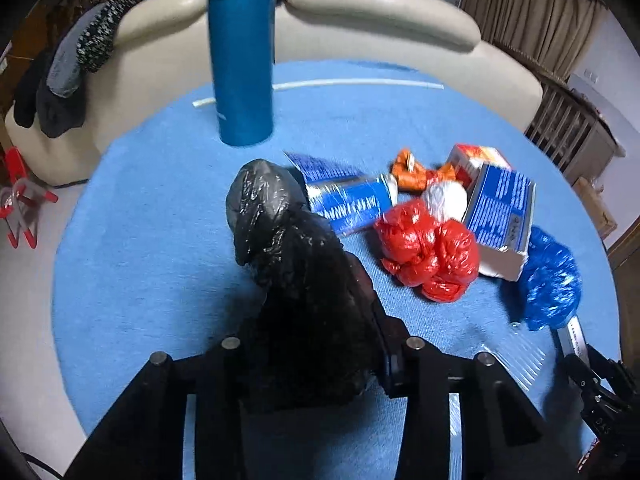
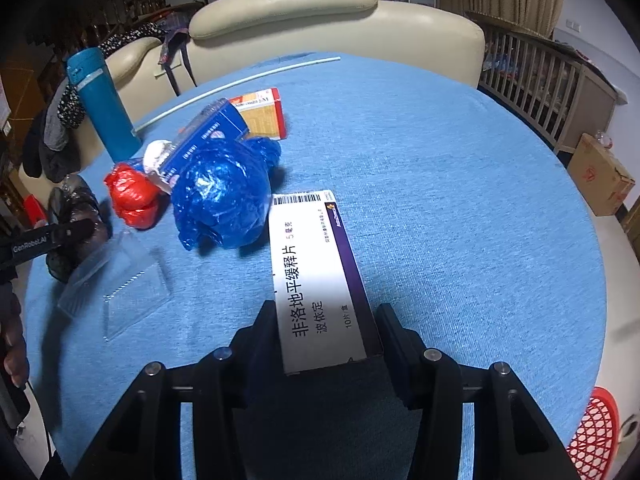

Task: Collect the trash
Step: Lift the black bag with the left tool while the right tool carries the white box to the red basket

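Observation:
A crumpled black plastic bag (image 1: 280,240) fills the space between my left gripper's (image 1: 312,300) jaws, which are shut on it over the blue tablecloth (image 1: 140,240). The right wrist view shows the same grip from the side, at the left gripper (image 2: 76,232). My right gripper (image 2: 328,328) is shut on a long white medicine box (image 2: 316,272) with a purple side. Loose trash lies between them: a red bag (image 1: 428,252), a blue bag (image 2: 224,196), a blue-and-white box (image 1: 500,208), a blue foil pack (image 1: 348,196), an orange wrapper (image 1: 412,172) and an orange box (image 2: 264,116).
A tall blue bottle (image 1: 242,60) stands at the table's far side, with a thin white rod (image 1: 352,83) behind it. Clear plastic packaging (image 2: 120,280) lies flat near the left gripper. A cream sofa (image 2: 320,20) rings the table. A red basket (image 2: 592,424) sits on the floor at lower right.

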Available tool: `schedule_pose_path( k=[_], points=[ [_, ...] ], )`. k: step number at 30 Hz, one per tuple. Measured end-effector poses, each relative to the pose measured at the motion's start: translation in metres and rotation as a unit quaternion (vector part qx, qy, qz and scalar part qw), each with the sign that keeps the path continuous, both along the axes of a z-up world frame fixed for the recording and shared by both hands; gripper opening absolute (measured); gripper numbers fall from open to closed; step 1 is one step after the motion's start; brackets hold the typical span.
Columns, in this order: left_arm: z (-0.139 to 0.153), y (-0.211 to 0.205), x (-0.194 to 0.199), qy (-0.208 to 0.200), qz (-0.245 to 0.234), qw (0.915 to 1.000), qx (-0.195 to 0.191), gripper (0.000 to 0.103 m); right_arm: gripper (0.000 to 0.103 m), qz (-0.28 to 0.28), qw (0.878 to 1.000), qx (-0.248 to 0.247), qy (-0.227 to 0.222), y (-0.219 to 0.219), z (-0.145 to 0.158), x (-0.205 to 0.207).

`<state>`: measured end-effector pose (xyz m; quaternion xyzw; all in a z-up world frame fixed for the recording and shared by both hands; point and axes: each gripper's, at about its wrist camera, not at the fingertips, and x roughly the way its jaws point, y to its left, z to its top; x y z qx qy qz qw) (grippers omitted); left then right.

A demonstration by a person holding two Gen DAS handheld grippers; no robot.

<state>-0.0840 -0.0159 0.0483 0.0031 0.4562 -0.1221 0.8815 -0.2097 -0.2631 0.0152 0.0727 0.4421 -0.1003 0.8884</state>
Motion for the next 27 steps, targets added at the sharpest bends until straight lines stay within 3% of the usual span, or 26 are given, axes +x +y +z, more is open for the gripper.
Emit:
schedule_pose_path(
  k=[7,15,27],
  points=[
    [0.035,-0.001,-0.028,-0.046,-0.012,0.9988,-0.016,0.041,0.052,-0.011,1.000,0.003,-0.025,0.000,0.017,-0.015],
    [0.068,-0.043,-0.055,-0.078,-0.082,0.9931,-0.031,0.041,0.051,-0.049,0.997,0.009,-0.065,-0.016,0.045,-0.053],
    [0.081,-0.138,-0.111,-0.090,-0.225,0.9692,-0.042,0.041,0.050,-0.138,0.982,0.038,-0.122,-0.068,0.075,-0.130]
  ],
)
